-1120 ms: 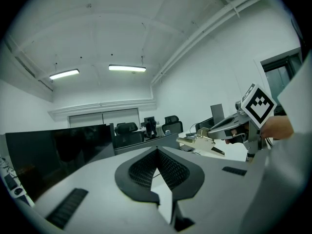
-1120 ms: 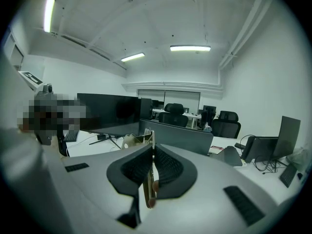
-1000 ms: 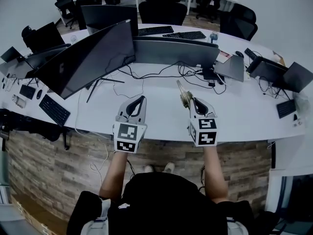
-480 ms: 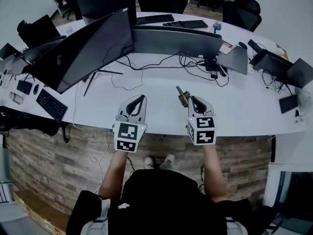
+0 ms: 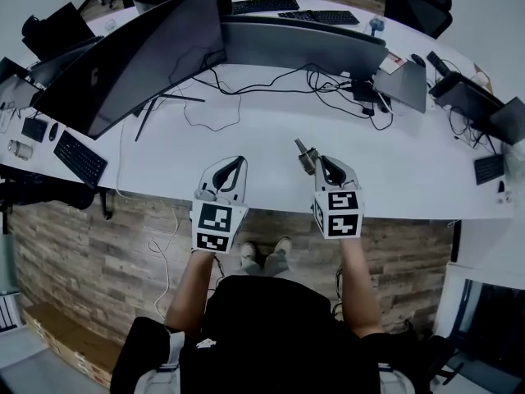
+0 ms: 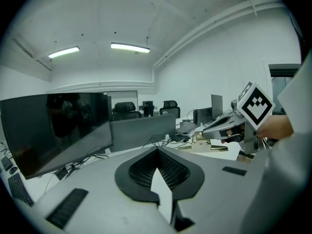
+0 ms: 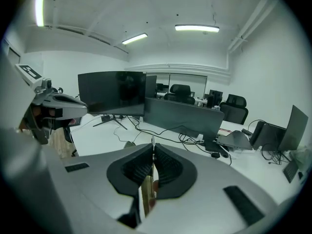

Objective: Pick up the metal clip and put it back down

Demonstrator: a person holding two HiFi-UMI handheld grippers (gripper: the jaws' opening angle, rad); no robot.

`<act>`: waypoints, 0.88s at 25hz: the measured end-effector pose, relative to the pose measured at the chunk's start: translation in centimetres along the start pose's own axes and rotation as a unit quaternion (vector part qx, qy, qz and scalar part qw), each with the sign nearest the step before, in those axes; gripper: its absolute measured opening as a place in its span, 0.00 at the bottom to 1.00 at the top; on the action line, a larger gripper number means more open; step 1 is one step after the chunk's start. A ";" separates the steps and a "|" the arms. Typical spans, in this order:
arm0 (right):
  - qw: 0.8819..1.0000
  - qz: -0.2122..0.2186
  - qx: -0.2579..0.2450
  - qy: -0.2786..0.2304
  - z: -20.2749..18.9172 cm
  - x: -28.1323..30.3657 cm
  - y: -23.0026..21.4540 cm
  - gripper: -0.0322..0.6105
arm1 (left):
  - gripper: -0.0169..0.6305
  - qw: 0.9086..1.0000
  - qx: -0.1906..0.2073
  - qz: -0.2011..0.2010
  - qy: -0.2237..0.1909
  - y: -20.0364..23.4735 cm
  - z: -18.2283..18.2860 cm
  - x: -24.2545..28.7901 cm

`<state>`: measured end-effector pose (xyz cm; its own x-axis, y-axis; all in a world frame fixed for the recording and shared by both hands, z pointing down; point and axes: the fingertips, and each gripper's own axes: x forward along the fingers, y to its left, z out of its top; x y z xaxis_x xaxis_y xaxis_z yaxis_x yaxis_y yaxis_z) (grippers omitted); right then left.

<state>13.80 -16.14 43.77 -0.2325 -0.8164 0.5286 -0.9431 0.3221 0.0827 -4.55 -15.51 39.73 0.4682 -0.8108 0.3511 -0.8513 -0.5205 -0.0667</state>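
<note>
A brass-coloured metal clip (image 5: 304, 153) sticks out from the tips of my right gripper (image 5: 315, 161), which is shut on it just above the white desk (image 5: 271, 134). In the right gripper view the clip (image 7: 146, 191) shows as a thin strip pinched between the black pads. The left gripper view catches the same clip (image 6: 202, 141) under the right gripper's nose. My left gripper (image 5: 239, 163) hovers beside it over the desk's front edge, shut, with nothing in it; its pads (image 6: 146, 172) meet at the tip.
Two large dark monitors (image 5: 139, 56) (image 5: 303, 43) stand across the back of the desk, with tangled black cables (image 5: 328, 84) behind them. A keyboard (image 5: 79, 158) lies far left, a laptop (image 5: 406, 84) far right. Wood panelling (image 5: 98, 245) runs below the desk edge.
Both grippers have come down closer to the desk, side by side. The right gripper has kept its hold on the clip, which now tilts lower.
</note>
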 end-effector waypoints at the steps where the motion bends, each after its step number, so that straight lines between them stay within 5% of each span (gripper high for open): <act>1: 1.000 0.001 0.000 0.004 -0.3 0.3 0.1 0.10 | 0.04 1.000 -0.003 0.000 0.004 0.1 -0.5 0.1; 22: 0.997 0.028 -0.018 0.077 -6.9 4.6 3.1 0.10 | 0.04 0.996 -0.047 -0.014 0.070 -0.6 -8.8 0.9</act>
<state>11.46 -15.57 52.23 -0.2431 -0.7147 0.6558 -0.9200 0.3842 0.0777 -5.71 -13.63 48.30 0.4595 -0.7480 0.4790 -0.8601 -0.5092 0.0299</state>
